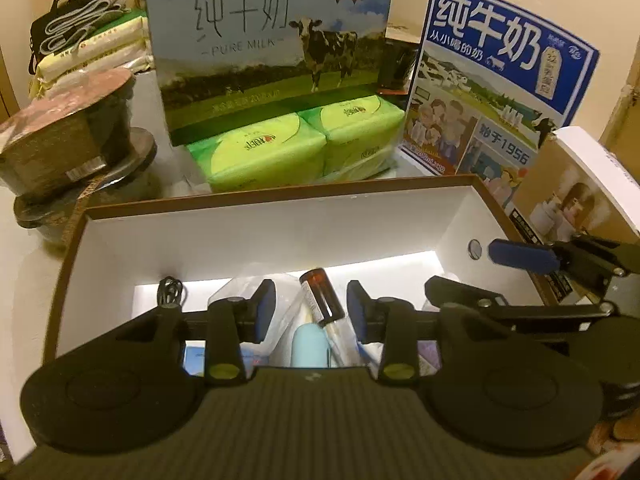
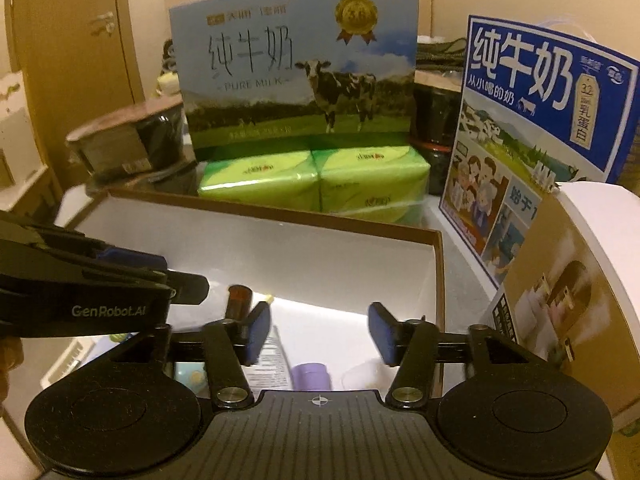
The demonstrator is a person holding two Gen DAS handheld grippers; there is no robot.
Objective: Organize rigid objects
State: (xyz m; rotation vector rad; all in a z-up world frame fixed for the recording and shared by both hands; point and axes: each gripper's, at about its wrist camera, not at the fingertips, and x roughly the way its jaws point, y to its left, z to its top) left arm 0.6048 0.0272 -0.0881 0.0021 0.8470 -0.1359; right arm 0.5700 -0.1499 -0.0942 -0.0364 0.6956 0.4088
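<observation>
Left gripper point(image 1: 311, 312) hovering over the white-lined box point(image 1: 280, 232), jaws partly apart, nothing pinched; brown vial point(image 1: 322, 294) and pale blue item point(image 1: 310, 346) lying loose below, inside the box. Right gripper point(image 2: 320, 330) alongside, tilted down into the same box, jaws wider, empty, above a purple cap point(image 2: 310, 374). Behind the box: green tissue packs point(image 1: 296, 144), milk carton point(image 1: 272, 40) reading "PURE MILK", blue milk carton point(image 1: 492, 80) marked "1956". "GenRobot.AI" on the left gripper's side.
</observation>
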